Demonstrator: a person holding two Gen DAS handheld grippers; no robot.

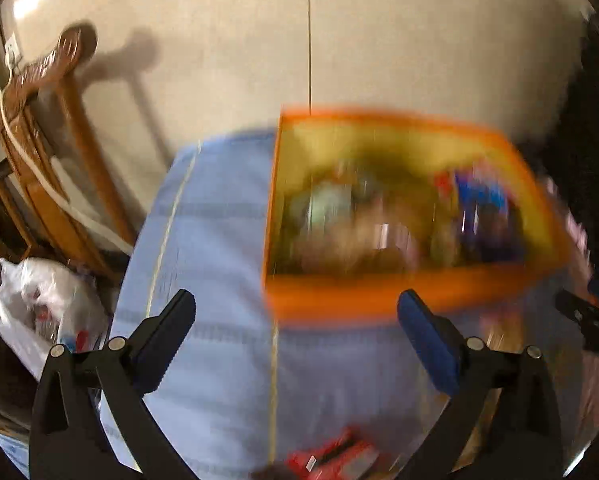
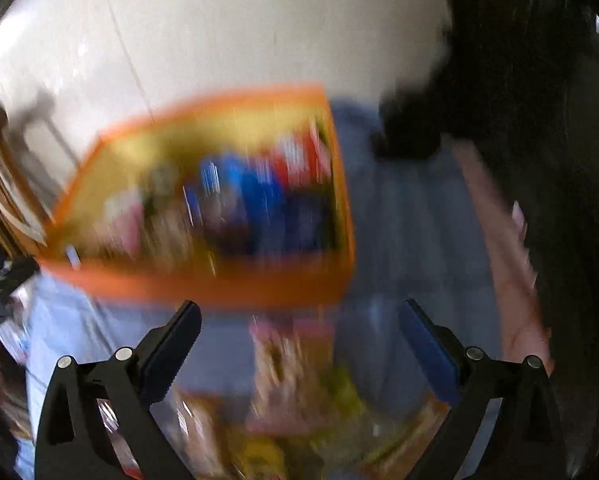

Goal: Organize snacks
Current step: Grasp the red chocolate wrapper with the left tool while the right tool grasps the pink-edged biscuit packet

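An orange box (image 1: 379, 300) with a yellow inside stands on a light blue cloth and holds several blurred snack packs. It also shows in the right wrist view (image 2: 203, 280), with blue and red packs inside. My left gripper (image 1: 295, 316) is open and empty, just in front of the box. My right gripper (image 2: 299, 320) is open and empty, above loose snack packs (image 2: 291, 364) lying in front of the box. A red snack pack (image 1: 331, 456) lies at the near edge in the left wrist view. Both views are motion-blurred.
The light blue cloth (image 1: 211, 240) covers the table. A wooden chair (image 1: 51, 148) and a white plastic bag (image 1: 39, 304) stand on the left by the tiled floor. A dark shape (image 2: 519, 100) fills the right side of the right wrist view.
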